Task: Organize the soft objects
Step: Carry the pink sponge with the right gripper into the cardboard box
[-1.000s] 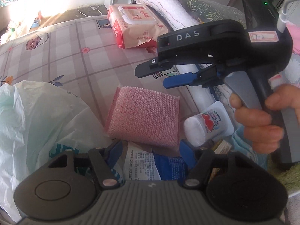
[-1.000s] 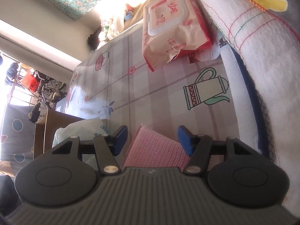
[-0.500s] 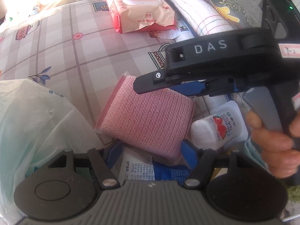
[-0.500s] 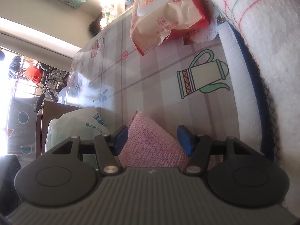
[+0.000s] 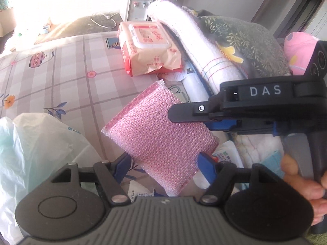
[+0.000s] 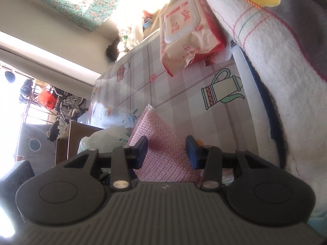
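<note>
Pink mesh scrubbing sponge (image 5: pixel 161 143) hung lifted off the bed, the right hand-held gripper (image 6: pixel 166 152) closing on it; squeezing gently was best. The left hand-held gripper (image 5: pixel 163 165) stayed apart.

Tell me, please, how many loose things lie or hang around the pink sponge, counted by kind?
Pink sponge, between the closing pads of the right claw: 1
Wet-wipe pack: 1
Plastic bag: 1
White bottle: 1
Rolled white towel: 1
Pink plush toy: 1
Total: 6
</note>
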`<state>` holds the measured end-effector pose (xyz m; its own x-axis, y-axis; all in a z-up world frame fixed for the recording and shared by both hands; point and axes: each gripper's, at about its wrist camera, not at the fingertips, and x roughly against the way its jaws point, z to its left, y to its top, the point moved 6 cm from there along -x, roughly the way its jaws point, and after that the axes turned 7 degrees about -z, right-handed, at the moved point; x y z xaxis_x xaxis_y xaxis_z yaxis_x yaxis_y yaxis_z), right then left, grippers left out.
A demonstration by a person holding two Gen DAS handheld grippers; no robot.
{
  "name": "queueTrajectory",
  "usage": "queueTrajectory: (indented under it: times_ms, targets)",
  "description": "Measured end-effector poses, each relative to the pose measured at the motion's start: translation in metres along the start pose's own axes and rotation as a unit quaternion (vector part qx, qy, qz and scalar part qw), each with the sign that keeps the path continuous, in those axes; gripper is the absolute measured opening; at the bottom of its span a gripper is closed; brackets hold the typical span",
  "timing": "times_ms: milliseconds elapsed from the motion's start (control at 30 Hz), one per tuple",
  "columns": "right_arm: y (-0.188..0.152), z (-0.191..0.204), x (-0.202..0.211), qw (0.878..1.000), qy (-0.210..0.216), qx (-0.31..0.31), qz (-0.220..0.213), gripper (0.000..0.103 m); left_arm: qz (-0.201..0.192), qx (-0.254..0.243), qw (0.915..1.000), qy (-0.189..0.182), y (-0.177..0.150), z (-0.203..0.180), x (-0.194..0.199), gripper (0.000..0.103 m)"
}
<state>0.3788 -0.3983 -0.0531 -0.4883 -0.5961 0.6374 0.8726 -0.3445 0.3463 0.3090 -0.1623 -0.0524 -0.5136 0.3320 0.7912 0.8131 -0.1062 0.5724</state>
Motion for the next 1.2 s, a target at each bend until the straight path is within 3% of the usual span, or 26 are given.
queueTrajectory:
  times_ms: [300, 533, 833, 967, 1200]
  targets:
    - [-0.014, 0.065, 0.058, 0.999, 0.028, 0.012, -0.044, 0.040, -0.070, -0.007, 0.9975, -0.011, 0.013, 0.003, 0.081, 0.072]
    - [-0.052, 0.141, 0.060, 0.996, 0.065, 0.029, -0.046, 0.040, -0.118, 0.003, 0.9929, 0.012, 0.005, 0.049, 0.160, 0.073]
    - [-0.122, 0.260, -0.023, 0.991, 0.120, 0.053, 0.025, 0.040, -0.130, 0.057, 0.9868, 0.078, -0.024, 0.176, 0.230, 0.074]
    - [-0.145, 0.297, -0.066, 0.990, 0.111, 0.066, 0.051, 0.040, -0.121, 0.085, 0.9845, 0.094, -0.037, 0.229, 0.234, 0.074]
    - [-0.161, 0.325, -0.124, 0.992, 0.072, 0.079, 0.061, 0.041, -0.106, 0.134, 0.9820, 0.081, -0.048, 0.296, 0.218, 0.074]
